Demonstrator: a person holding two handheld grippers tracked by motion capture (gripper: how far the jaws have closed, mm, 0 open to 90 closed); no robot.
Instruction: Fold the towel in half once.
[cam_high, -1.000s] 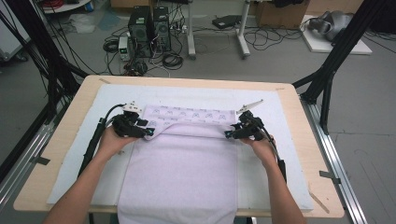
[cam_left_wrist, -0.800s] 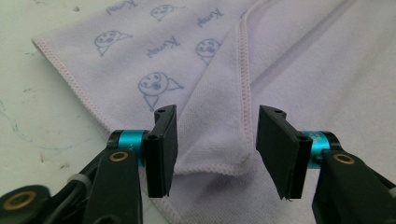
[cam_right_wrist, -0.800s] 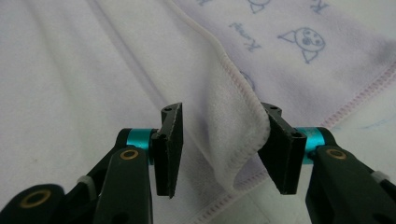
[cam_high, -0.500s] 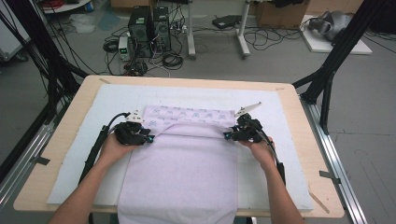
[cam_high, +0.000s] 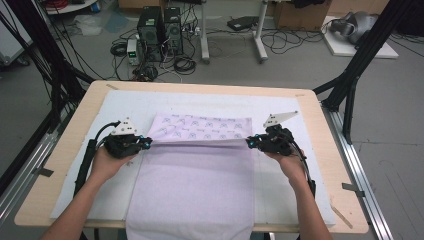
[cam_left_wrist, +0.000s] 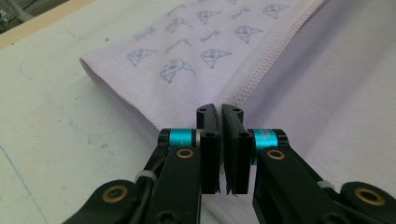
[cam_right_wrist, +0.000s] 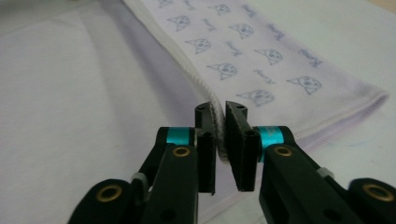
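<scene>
A lavender cloth (cam_high: 197, 185) lies on the white mat, its far end folded back so a printed band (cam_high: 202, 128) faces up. My left gripper (cam_high: 148, 143) sits at the left end of the hem where the band meets the plain side. Its jaws have just been closing and now pinch the stitched hem (cam_left_wrist: 254, 70); the left gripper (cam_left_wrist: 220, 112) is shut on it. At the hem's right end, my right gripper (cam_high: 250, 142) has also just been closing. In its own view, the right gripper (cam_right_wrist: 219, 109) has the hem (cam_right_wrist: 187, 65) clamped between its pads.
The white mat (cam_high: 125, 102) covers most of the wooden table (cam_high: 70, 145). The cloth's near end hangs over the table's front edge. Black frame posts (cam_high: 350, 85) stand at the table's sides, with computers and cables on the floor behind.
Both grippers have closed on the hem and moved slightly outward and up. The printed band looks wider than before.
</scene>
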